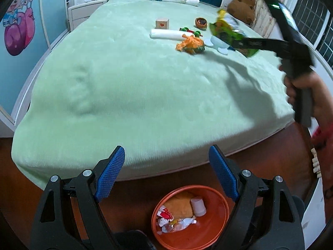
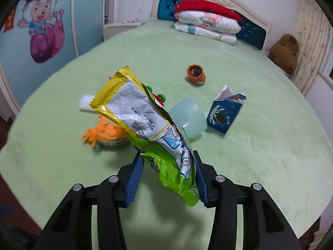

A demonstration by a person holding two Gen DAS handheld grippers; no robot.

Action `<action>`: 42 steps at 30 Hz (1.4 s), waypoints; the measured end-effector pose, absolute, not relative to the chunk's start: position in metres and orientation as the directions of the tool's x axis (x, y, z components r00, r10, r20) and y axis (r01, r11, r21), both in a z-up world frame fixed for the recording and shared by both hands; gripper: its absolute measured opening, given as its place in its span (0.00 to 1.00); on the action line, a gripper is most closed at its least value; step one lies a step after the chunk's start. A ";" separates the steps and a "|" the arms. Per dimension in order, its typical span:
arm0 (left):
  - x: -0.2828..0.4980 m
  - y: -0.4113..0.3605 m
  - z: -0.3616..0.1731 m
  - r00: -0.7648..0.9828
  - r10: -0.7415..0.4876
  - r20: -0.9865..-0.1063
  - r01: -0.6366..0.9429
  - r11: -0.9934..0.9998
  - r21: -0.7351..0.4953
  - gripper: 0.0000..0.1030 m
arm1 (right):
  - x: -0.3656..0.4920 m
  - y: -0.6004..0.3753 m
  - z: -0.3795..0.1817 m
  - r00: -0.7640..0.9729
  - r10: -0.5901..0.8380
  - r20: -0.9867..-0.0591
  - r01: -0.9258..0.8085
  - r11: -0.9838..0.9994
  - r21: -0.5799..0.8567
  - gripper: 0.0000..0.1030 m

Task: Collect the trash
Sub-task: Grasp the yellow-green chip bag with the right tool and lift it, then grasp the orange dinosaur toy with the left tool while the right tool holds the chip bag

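On the green bed [image 2: 249, 156], the right gripper [image 2: 168, 179] clamps a snack wrapper [image 2: 145, 112], left gripper [image 1: 166, 175] gapes empty, orange bin [image 1: 216, 206] at lower centre partly filled, blue carton [image 2: 224, 114] still waiting.

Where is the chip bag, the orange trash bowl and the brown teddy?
chip bag [image 2: 145, 112]: right wrist view, on its silvery back panel.
orange trash bowl [image 1: 216, 200]: left wrist view, on its inner wall.
brown teddy [image 2: 285, 52]: right wrist view, on its body.

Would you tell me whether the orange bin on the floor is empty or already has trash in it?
Partly filled. The bin holds crumpled wrappers and a small white cup, with much of its bottom bare.
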State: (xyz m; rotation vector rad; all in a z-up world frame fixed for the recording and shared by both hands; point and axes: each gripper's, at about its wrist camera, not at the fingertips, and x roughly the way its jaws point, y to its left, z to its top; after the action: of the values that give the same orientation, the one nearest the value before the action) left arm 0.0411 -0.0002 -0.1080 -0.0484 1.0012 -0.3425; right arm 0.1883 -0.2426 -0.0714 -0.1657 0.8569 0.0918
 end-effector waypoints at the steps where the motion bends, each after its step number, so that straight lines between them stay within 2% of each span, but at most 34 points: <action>1: 0.042 -0.001 -0.106 0.495 -0.304 -0.814 0.260 0.946 -0.195 0.78 | 0.182 -0.244 -0.067 0.657 0.024 -0.754 -0.150 0.984 -0.099 0.45; 10: 0.067 -0.021 -0.088 0.532 -0.301 -0.791 0.298 0.941 -0.157 0.78 | 0.084 -0.276 -0.029 0.724 0.168 -0.669 -0.186 0.981 0.046 0.45; 19: 0.121 -0.068 -0.085 0.557 -0.299 -0.775 0.357 0.929 -0.102 0.78 | -0.004 -0.286 -0.029 0.728 0.234 -0.645 -0.206 0.971 0.120 0.45; 24: 0.155 -0.094 -0.084 0.600 -0.261 -0.756 0.379 0.925 -0.019 0.78 | -0.040 -0.288 -0.036 0.726 0.250 -0.641 -0.201 0.968 0.150 0.45; 35: 0.242 -0.119 -0.109 0.491 -0.273 -0.827 0.353 0.930 -0.097 0.78 | -0.077 -0.287 -0.050 0.718 0.269 -0.642 -0.191 0.963 0.191 0.45; 39: 0.257 -0.137 -0.124 0.475 -0.180 -0.862 0.328 0.945 -0.016 0.78 | -0.077 -0.289 -0.056 0.710 0.279 -0.646 -0.181 0.959 0.217 0.45; 40: 0.258 -0.141 -0.126 0.478 -0.159 -0.864 0.320 0.947 0.003 0.77 | -0.076 -0.288 -0.059 0.708 0.279 -0.649 -0.179 0.960 0.218 0.45; 41: 0.258 -0.144 -0.126 0.485 -0.141 -0.863 0.315 0.949 0.021 0.69 | -0.076 -0.288 -0.059 0.707 0.277 -0.651 -0.178 0.960 0.215 0.45; 42: 0.257 -0.147 -0.125 0.489 -0.138 -0.861 0.316 0.949 0.027 0.66 | -0.075 -0.287 -0.062 0.706 0.271 -0.655 -0.175 0.962 0.209 0.45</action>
State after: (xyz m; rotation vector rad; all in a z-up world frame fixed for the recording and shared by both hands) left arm 0.2569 -0.1474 -0.1248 0.1914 1.0249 -0.2774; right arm -0.0752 -0.2871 -0.0617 0.1347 0.7475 0.2486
